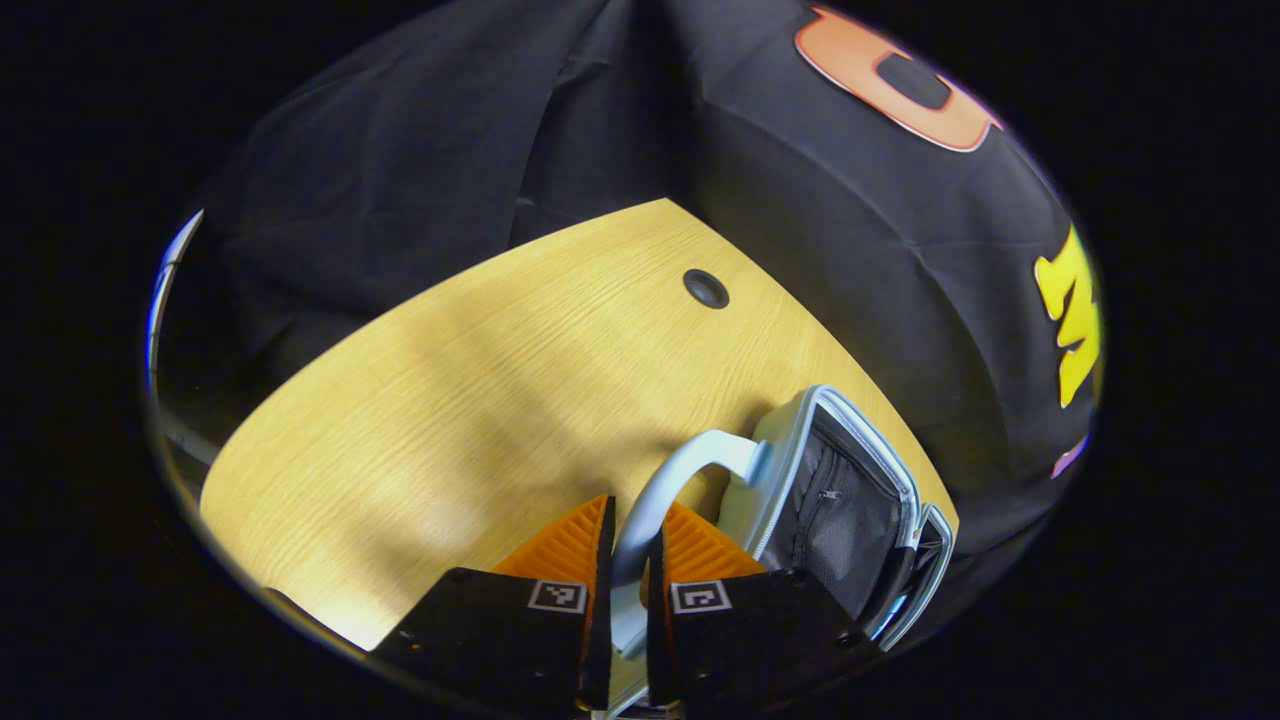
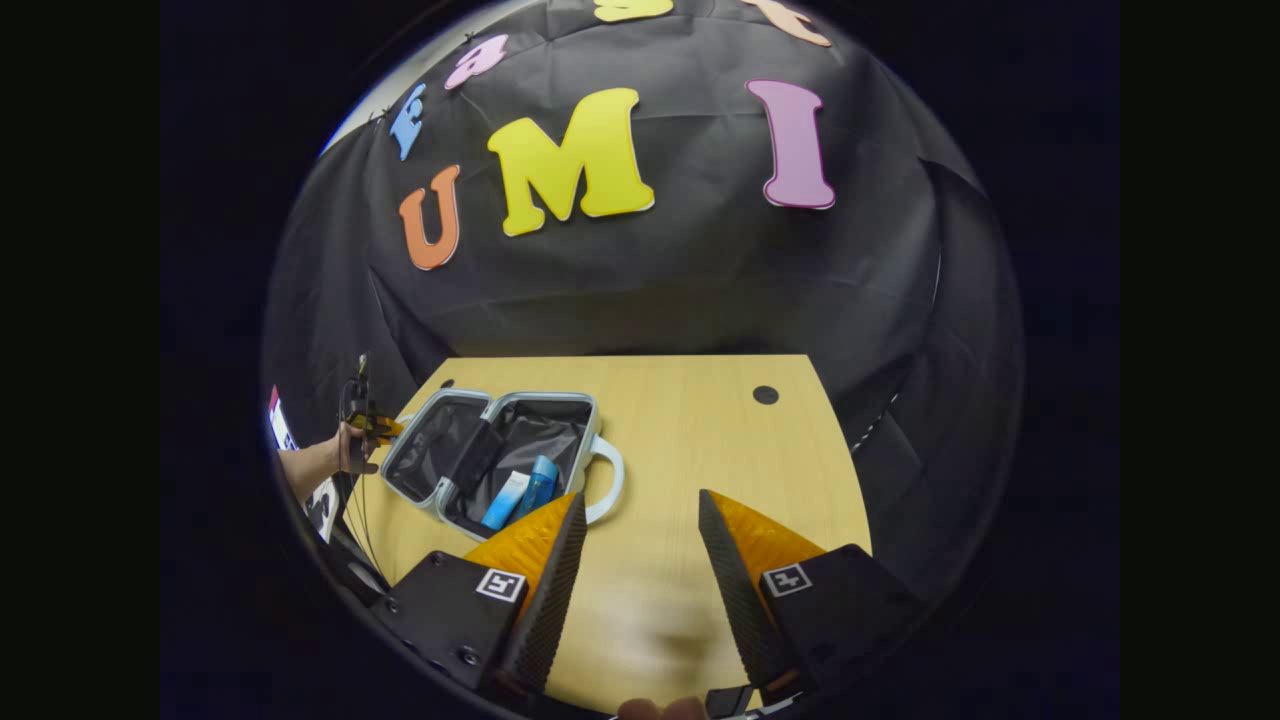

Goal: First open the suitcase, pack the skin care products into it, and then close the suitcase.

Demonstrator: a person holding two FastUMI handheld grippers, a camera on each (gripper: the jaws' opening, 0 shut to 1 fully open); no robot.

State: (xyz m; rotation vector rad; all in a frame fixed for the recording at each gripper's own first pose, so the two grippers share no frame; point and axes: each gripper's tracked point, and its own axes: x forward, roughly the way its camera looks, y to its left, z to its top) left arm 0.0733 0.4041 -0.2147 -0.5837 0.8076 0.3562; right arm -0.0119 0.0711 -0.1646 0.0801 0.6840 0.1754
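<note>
Here the left gripper (image 1: 631, 545) pinches the handle (image 1: 668, 480) of the open suitcase (image 2: 490, 455), which lies on the table (image 2: 690, 440) at its left side. Two tubes (image 2: 522, 490) lie inside one half. The right gripper (image 2: 640, 540) hovers above the table, fingers spread, holding nothing.
</note>
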